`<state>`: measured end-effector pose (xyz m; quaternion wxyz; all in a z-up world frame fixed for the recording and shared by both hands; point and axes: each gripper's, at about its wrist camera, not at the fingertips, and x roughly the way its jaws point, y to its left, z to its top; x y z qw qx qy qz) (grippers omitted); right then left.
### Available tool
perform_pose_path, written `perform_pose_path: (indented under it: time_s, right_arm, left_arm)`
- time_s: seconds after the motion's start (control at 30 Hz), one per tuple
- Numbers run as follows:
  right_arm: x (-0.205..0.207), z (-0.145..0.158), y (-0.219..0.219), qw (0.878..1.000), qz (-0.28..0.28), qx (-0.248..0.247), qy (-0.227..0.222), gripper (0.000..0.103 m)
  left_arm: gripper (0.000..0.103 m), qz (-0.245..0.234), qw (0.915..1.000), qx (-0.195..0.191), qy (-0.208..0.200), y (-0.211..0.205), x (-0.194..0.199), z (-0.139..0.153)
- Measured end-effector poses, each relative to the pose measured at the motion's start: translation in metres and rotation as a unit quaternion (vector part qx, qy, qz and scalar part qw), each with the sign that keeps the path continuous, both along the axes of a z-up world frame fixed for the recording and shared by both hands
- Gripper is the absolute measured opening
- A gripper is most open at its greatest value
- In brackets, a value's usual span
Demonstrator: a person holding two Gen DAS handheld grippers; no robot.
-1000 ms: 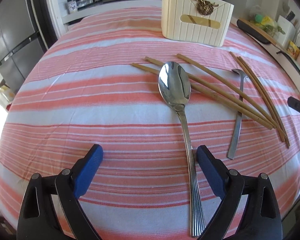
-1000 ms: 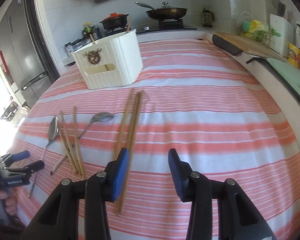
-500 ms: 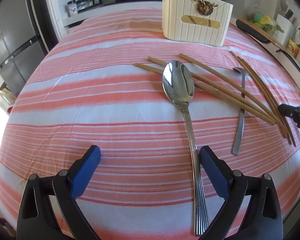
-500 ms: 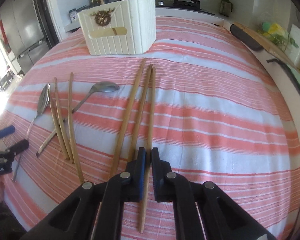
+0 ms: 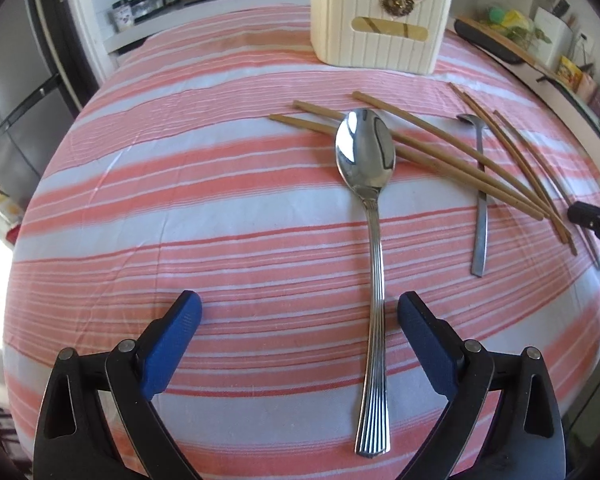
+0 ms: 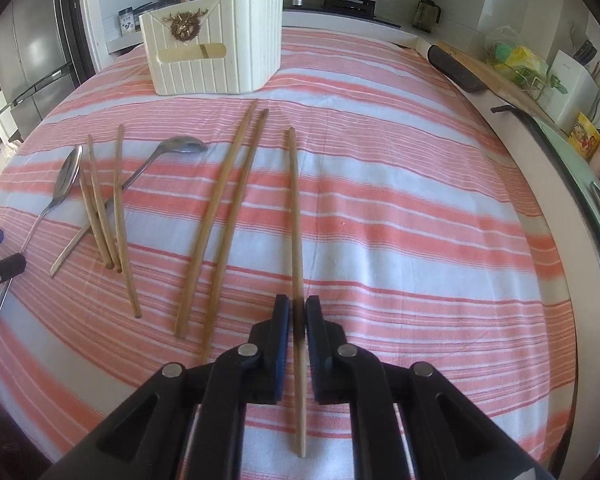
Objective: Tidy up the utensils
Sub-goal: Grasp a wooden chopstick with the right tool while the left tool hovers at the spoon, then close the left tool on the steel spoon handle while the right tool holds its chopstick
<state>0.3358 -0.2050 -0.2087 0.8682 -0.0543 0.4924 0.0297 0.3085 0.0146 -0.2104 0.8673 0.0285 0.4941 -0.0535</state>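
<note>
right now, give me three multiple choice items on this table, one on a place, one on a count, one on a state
1. Where does the white utensil holder stand?
A. at the far end of the striped cloth
B. beside the right gripper
C. on the stove

2. How many metal spoons lie on the cloth?
A. one
B. two
C. four

3. What is between the jaws of the right gripper?
A. a spoon handle
B. nothing
C. a single chopstick

Answers:
1. A, it sits on the cloth beyond all the utensils.
2. B, a large spoon and a smaller spoon.
3. C, one wooden stick runs through the narrow gap while the jaws are opening.
</note>
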Motion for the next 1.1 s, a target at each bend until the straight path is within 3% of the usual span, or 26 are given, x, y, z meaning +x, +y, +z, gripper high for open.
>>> perform_pose_path:
  time_s: [0.03, 0.1, 0.5, 0.87, 0.97, 1.03, 1.1]
  right_arm:
    - [0.002, 0.001, 0.000, 1.000, 0.008, 0.002, 0.005, 0.032]
    - [0.003, 0.001, -0.002, 0.999, 0.027, 0.014, 0.015, 0.041]
    - [0.048, -0.001, -0.003, 0.996, 0.075, 0.020, 0.054, 0.037]
    - [0.121, -0.001, 0.006, 0.993, 0.093, 0.025, 0.065, 0.037]
    - [0.143, -0.001, 0.009, 0.993, 0.088, 0.030, 0.069, 0.035]
    - [0.154, -0.002, 0.013, 0.994, 0.086, 0.023, 0.069, 0.027]
    - [0.165, -0.002, 0.013, 0.994, 0.078, 0.022, 0.071, 0.015]
  left_arm:
    - [0.099, -0.012, 0.9999, -0.001, 0.007, -0.002, 0.003, 0.000]
    - [0.099, -0.030, 0.9995, 0.001, 0.011, -0.006, 0.006, 0.000]
    - [0.098, -0.054, 0.9985, 0.005, 0.012, -0.026, 0.045, 0.000]
    - [0.081, -0.079, 0.9967, 0.002, 0.019, -0.040, 0.087, 0.005]
    - [0.072, -0.080, 0.9967, 0.001, 0.019, -0.040, 0.094, 0.007]
    - [0.061, -0.079, 0.9967, -0.001, 0.017, -0.040, 0.097, 0.008]
    - [0.041, -0.079, 0.9968, -0.003, 0.012, -0.039, 0.096, 0.009]
